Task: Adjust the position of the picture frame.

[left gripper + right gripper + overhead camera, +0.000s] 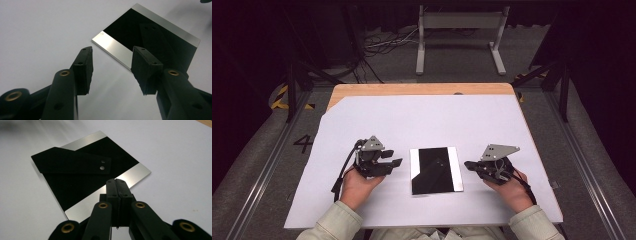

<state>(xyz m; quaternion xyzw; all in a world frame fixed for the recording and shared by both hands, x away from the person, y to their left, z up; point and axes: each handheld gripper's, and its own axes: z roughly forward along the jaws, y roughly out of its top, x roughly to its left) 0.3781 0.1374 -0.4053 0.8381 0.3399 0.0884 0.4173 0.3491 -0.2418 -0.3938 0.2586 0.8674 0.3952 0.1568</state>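
One plate (435, 170) (black, with two silver edge strips) lay flat on the white sheet (427, 120), between two grippers. The left gripper (393, 163) stood wide apart, empty, just beside the plate. The right gripper (469, 164) was pressed together on nothing. The plate's far corner was cut off in the left gripper view.

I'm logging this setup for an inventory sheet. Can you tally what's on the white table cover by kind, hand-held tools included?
Flat black rectangular plate with silver metal edge strips: 1
Black hand-held gripper: 2, the left one open, the right one shut
White sheet covering the wooden table: 1
Total: 4
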